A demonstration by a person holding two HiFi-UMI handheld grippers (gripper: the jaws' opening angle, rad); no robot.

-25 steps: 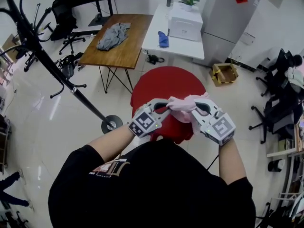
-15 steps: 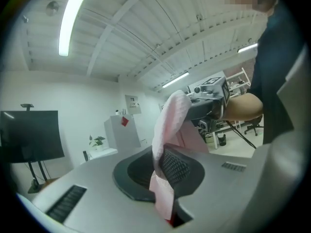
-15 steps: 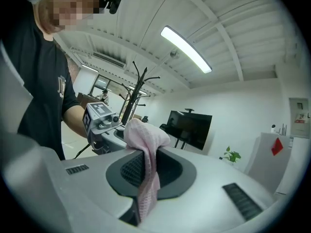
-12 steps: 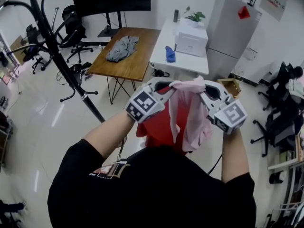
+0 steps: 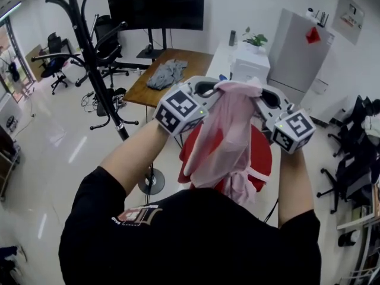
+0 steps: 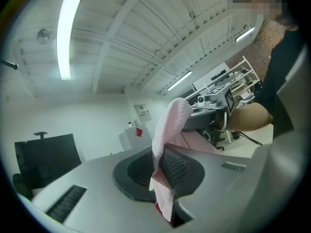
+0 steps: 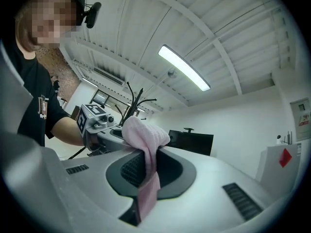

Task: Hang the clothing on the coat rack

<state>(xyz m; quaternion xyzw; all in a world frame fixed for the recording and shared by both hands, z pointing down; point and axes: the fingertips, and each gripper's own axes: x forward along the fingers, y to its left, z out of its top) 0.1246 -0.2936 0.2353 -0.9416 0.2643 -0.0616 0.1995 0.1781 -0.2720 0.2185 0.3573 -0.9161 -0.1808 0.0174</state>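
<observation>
Office room: one black coat rack [image 5: 89, 46] stood at the left, and one grey garment [image 5: 167, 73] lay on the wooden desk [image 5: 142, 92] behind. Two grippers up: the left hand-held gripper [image 5: 209, 89] and the right hand-held gripper [image 5: 260, 95] each pinched tight on the one pink garment [image 5: 222, 141], which hung between them above a red stool [image 5: 262, 154].

The right gripper [image 7: 147, 171] has its jaws pressed together on a fold of the pink clothing [image 7: 144, 132], which bunches above them and trails out below. Beyond it the left gripper [image 7: 108, 130] meets the same cloth. Behind stand what look like the coat rack [image 7: 133, 100]'s dark hooks.
</observation>
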